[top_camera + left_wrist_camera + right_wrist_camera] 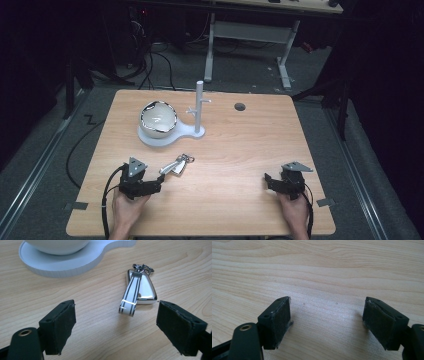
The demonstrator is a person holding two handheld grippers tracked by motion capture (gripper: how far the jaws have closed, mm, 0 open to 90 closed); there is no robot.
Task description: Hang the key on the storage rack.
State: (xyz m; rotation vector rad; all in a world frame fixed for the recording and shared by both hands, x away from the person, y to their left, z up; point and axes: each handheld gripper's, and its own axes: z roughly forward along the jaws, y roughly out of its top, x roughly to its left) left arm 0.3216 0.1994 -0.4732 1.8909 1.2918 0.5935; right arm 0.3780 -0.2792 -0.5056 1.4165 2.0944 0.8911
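A silver key fob with a white, dark-striped strap and a metal ring lies flat on the wooden table; in the high view the key fob lies left of centre. My left gripper stands open just short of it, nothing between its pads; in the high view the left gripper is at the front left. My right gripper is open over bare wood, and the right gripper rests at the front right.
A white bowl sits on a white base with an upright white peg stand behind the fob. A round cable hole lies at the far right. The table's front edge is close to both hands.
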